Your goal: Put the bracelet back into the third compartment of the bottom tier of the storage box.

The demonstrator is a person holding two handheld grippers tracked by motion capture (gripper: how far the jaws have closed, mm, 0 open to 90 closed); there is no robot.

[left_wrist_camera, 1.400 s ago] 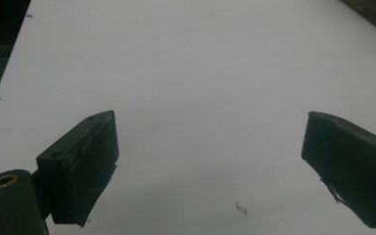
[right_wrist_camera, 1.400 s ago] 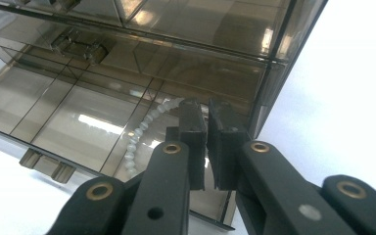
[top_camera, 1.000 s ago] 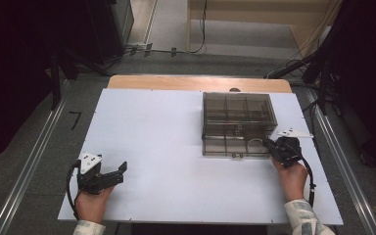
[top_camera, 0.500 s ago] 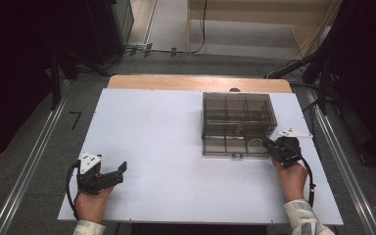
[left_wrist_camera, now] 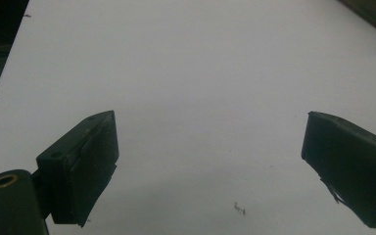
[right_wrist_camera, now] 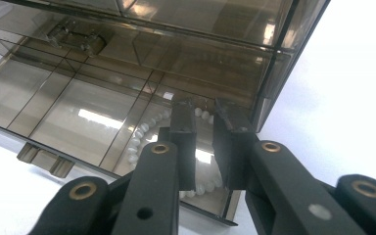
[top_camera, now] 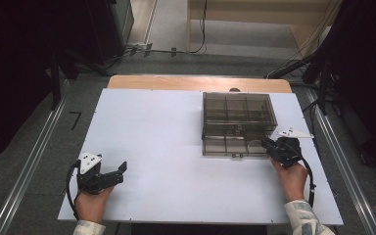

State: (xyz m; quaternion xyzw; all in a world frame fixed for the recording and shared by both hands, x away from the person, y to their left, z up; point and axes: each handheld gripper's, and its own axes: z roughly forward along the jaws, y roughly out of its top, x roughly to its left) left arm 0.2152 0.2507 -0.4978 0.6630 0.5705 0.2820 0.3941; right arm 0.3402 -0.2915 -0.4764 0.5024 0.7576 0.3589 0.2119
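Your right gripper (right_wrist_camera: 203, 147) sits over the near right compartment of the smoky plastic box (top_camera: 239, 122) on the table's right side. Its jaws have just been opening, a narrow gap apart, releasing the bead string (right_wrist_camera: 142, 132) inside. Your left gripper (top_camera: 108, 177) rests wide open, empty, keeping clear.

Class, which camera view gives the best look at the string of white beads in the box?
The right gripper view: the white beads curl in the near corner compartment of the smoky plastic box, just past the right gripper. From the high view they are a faint pale arc. The left gripper view faces bare white table.
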